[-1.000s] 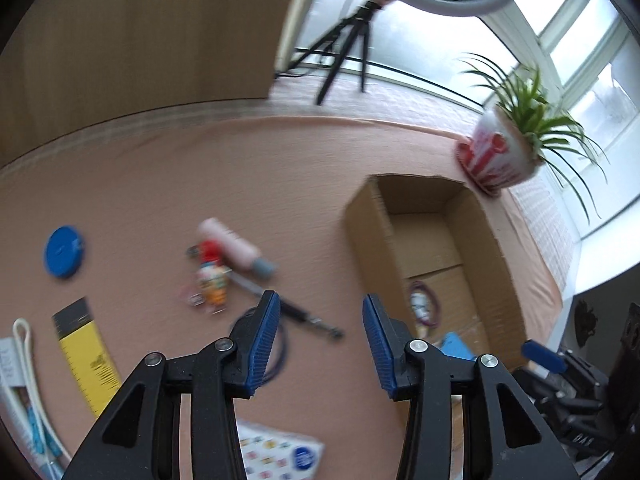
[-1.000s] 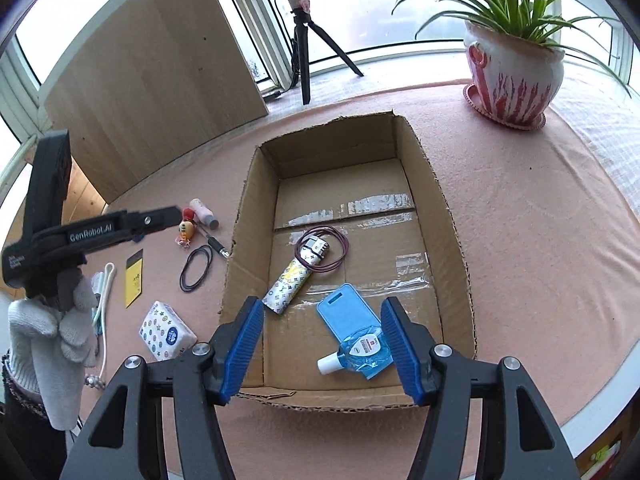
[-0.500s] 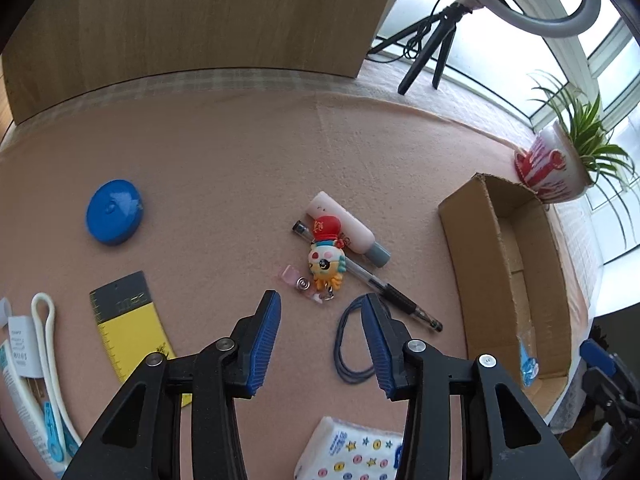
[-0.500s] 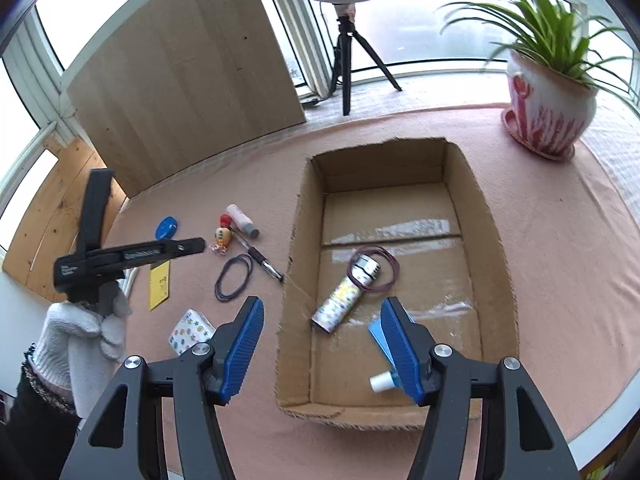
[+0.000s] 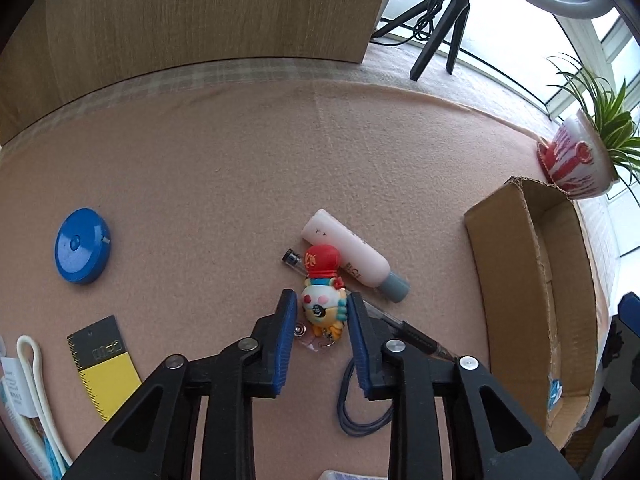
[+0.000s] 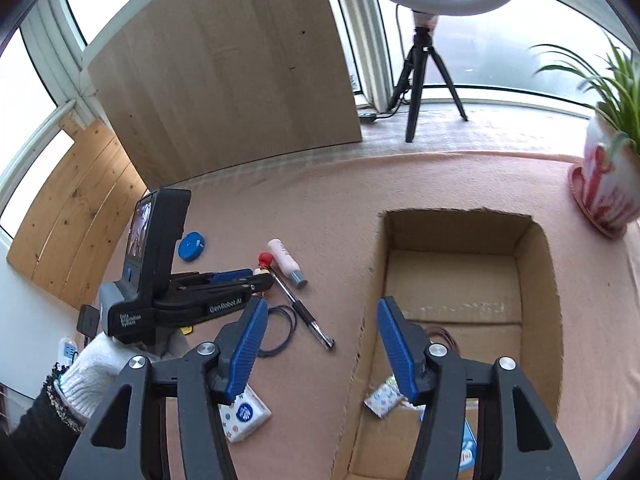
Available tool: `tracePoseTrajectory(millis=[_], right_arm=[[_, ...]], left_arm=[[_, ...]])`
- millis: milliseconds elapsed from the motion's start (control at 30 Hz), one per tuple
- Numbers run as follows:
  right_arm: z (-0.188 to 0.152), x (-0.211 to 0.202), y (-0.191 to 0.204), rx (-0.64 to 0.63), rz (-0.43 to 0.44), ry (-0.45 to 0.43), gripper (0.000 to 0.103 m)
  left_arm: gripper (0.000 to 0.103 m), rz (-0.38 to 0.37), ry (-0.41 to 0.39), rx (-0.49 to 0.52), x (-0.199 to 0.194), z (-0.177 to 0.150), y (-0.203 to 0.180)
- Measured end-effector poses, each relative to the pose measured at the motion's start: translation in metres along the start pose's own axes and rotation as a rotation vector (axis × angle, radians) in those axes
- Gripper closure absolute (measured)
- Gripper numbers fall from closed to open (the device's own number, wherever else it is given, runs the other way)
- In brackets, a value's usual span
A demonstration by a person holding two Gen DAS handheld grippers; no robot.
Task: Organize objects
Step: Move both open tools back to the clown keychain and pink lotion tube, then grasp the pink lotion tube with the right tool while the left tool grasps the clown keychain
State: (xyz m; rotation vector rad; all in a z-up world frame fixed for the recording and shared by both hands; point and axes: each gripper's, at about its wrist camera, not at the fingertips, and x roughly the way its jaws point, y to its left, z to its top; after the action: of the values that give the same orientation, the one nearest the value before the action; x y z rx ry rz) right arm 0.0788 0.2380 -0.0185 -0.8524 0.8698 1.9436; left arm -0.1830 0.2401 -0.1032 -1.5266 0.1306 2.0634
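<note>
Got my left gripper (image 5: 322,312) fingers spread either side of the little cartoon keychain (image 5: 323,298) lying on the pen (image 5: 404,326), not squeezing yet, while my right gripper (image 6: 320,344) waits wide open by the cardboard box (image 6: 536,276) it's headed for.

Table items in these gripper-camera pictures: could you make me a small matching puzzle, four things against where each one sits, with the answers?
Things:
1. cartoon figure keychain
2. blue round tape measure
3. pink tube
4. potted plant

Places:
A. beyond the far end of the cardboard box
B. between the fingers of the left gripper
C. alone at the left of the pink cloth
D. lying just past the keychain's red hat, grey cap toward the box

Pairs: 1-B, 2-C, 3-D, 4-A
</note>
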Motion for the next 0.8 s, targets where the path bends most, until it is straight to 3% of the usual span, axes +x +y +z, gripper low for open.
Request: tracePoseTrajectory(millis=[233, 500, 800], right_arm=[[0.023, 0.044, 0.016, -0.033, 0.039, 0.092, 0.060], [0.039, 0.104, 0.033, -0.054, 0.018, 0.207, 0.062], [0.048, 0.161, 0.050, -0.080, -0.058, 0.311, 0.062]], left_arm=[[0.078, -0.007, -0.012, -0.012, -0.004, -0.003, 0.008], [0.078, 0.008, -0.019, -0.045, -0.014, -0.012, 0.034], [0.078, -0.029, -0.022, -0.093, -0.024, -0.032, 0.054]])
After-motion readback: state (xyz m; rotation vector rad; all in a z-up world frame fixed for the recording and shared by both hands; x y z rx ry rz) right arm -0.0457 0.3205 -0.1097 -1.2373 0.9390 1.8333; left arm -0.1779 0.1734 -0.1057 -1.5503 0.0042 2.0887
